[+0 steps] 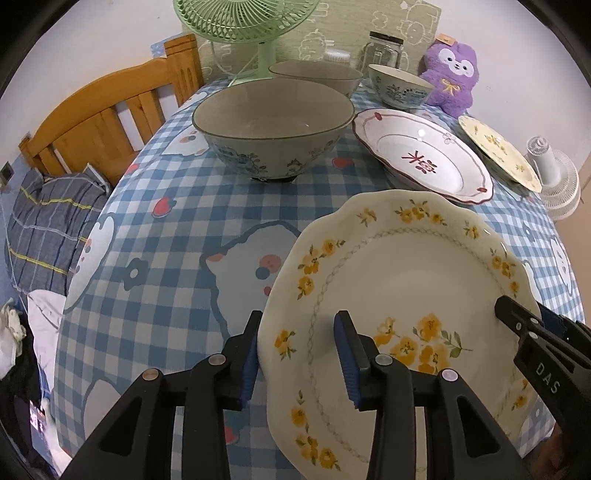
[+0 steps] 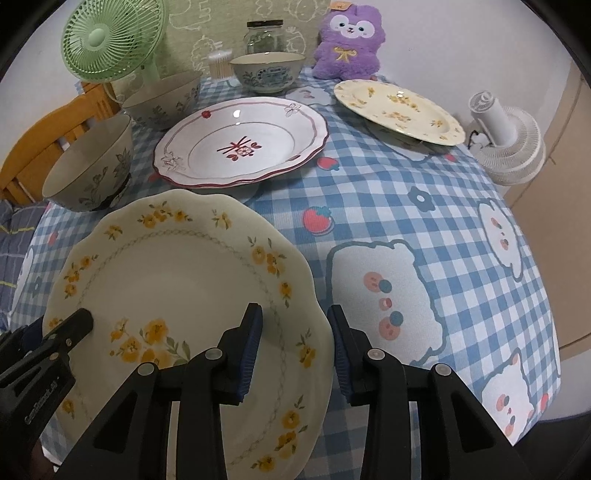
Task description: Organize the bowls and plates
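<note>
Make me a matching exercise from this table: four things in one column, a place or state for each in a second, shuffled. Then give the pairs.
Things:
1. near yellow-flower plate
2. red-rimmed plate
3. purple plush
4. green fan

Places or states:
A. at the table's far edge, by the jar
B. at the far left corner, behind the bowls
C. rim between both tongs, left and right
D. lying mid-table, ungripped

Pairs: 1-C, 2-D, 3-A, 4-B

Cream plate (image 1: 399, 295) with yellow flowers, blue-checked tablecloth (image 1: 177, 229), green fan (image 2: 110, 40), purple plush (image 2: 349, 42)
</note>
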Demonstrator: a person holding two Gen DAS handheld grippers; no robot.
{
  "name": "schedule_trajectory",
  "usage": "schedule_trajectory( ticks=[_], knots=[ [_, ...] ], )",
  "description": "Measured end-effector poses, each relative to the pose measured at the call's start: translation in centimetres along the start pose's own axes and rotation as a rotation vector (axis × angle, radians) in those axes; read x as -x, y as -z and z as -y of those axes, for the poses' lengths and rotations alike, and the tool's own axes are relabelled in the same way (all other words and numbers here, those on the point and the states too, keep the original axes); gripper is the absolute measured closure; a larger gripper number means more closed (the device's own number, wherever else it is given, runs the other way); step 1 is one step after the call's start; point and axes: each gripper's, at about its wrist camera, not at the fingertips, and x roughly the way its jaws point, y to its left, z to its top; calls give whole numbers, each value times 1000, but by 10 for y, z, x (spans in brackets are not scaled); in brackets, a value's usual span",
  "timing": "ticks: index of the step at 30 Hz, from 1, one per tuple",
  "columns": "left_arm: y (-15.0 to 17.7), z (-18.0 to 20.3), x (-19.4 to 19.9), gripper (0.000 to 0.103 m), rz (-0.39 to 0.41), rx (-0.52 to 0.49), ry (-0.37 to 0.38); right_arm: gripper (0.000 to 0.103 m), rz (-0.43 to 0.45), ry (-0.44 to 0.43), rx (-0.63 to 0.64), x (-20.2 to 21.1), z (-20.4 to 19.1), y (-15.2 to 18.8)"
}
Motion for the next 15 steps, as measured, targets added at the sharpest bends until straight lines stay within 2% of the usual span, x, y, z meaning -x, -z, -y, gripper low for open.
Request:
schedule_trajectory(
  ticks=[2,11,13,15],
  knots=[
    [0,2,0,63,6,2,-16,62,3,-23,23,-1,1,0],
    [-6,8,1,63,6,73,-75,62,-22,-28,68,1,1,0],
    [-7,12,3,63,31,69,-109,62,-18,-27,70,2,2,0],
    [-6,17,4,64,28,60,-108,62,-10,-15,57,6,6,-1]
  ],
)
